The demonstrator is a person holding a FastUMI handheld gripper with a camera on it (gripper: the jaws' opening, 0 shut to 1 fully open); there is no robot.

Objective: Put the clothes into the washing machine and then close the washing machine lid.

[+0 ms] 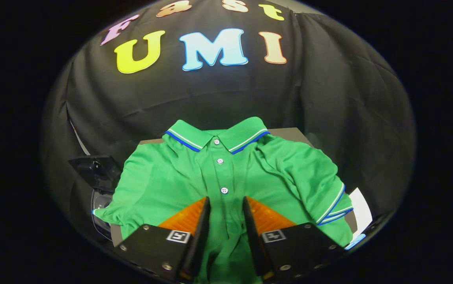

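The green polo shirt [226, 173] lies spread front-up on a grey surface [289, 135] in the middle of the frame, collar toward the black cloth wall, buttons running down to the tongs [226, 205]. The tongs sit at lower centre with their two fingers parted and a fold of the placket rising in the gap — the fabric looks gathered between them, but I cannot tell whether both fingers press on it yet.

This reads as the pick-up step: the shirt is not yet off the surface, and nothing is loaded. At lower left, partly under the shirt's sleeve, a dark hinged panel [96, 171] and a curved rim [99, 213] below it may be the washing machine with its lid raised — too hidden to be sure, and what is inside cannot be seen.

The next move likely calls for a firm pinch on the bunched cloth, then a lift high enough for the trailing sleeves to clear.
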